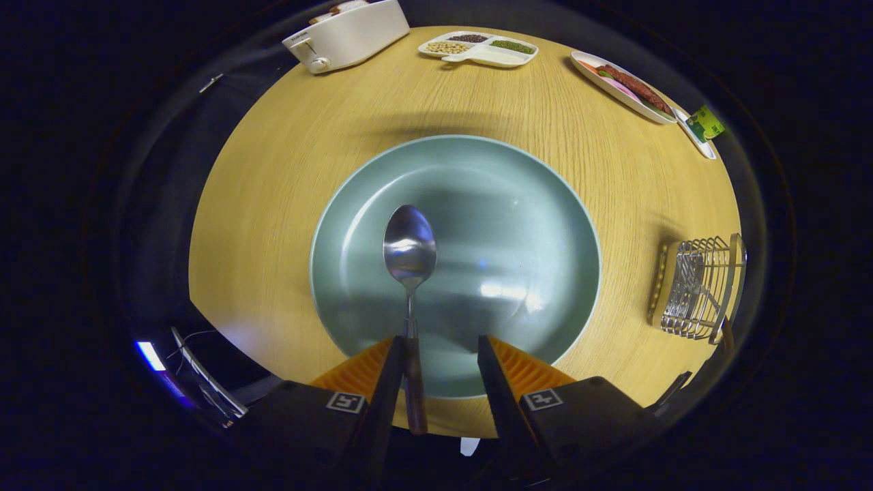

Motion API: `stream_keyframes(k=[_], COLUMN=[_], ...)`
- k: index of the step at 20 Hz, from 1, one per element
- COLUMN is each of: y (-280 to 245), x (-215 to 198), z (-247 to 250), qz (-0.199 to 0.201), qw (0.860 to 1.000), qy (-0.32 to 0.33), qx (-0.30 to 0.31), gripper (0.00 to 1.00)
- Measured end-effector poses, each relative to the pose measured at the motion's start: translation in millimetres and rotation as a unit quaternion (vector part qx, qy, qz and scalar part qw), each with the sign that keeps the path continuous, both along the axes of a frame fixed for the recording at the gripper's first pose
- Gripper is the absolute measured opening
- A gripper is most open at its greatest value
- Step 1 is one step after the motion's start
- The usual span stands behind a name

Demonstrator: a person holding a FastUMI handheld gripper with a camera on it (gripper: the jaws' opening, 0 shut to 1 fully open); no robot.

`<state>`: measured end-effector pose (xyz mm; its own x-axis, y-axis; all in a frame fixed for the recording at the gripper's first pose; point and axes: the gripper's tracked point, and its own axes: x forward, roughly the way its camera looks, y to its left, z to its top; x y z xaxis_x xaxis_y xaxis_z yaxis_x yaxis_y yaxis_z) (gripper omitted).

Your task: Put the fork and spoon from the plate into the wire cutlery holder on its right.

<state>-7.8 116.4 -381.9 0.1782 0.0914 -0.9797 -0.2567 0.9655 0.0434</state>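
Hovering with the gripper (442, 341) at the near rim of the plate (545, 177), fingers spread wide and pinching nothing. Facing the spoon (409, 252) almost end-on: bowl up and far, towards the plate's middle, handle running straight back near, over the rim and in between the fingers. Long axis near-to-far, then, in line with the fingers and not across them. Sits off-centre in the gap, hard against the inner face of the left finger, seemingly touching it, with a broad open space over to the right finger.

Turns on that offset, by this reading. Closing as placed probably drags the right finger across the whole gap and pins the handle against the left one, or else rolls the thin handle aside. Nudging a little left first likely centres it.

Beyond that, a carry to the right: wire cutlery holder (696, 286) standing on the wooden table (273, 170) well apart from the plate's right rim, about level with the spoon's bowl. Something thin slanting inside the wires, too small to tell as a fork.
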Motion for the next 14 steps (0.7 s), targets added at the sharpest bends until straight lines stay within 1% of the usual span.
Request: stream_keyframes(k=[2,3,4,5,6,7,8,9,10,12,13,14], y=[4.6,8.0,10.3,9.8,10.6,12.1,15.2,14.2,14.7,13.2,12.4,10.0], x=[-3.4,-7.3,-11.1,-10.2,-7.7,-10.9,-5.7,-10.4,-11.5,-7.7,-6.6,-5.4], z=[-0.8,-3.1,-5.3,-7.7,-6.2,-13.2,1.0,-8.0,-6.4,-6.3,-1.4,2.7], qz=[0.009,0.016,0.024,0.031,0.027,0.03,0.031,0.035,0.042,0.031,0.031,0.033], qw=[1.0,1.0,0.999,0.999,0.999,0.999,0.999,0.998,0.998,0.998,0.998,0.998], qy=[0.014,0.023,0.034,0.036,0.035,0.039,0.039,0.041,0.043,0.04,0.04,0.038], qx=[-0.001,0.001,0.003,-0.001,0.001,0.004,0.014,0.015,0.021,0.03,0.037,0.04], gripper=[0.5,0.38,0.36,0.37,0.37,0.16,0.18,0.14,0.14,0.11,0.08,0.08])
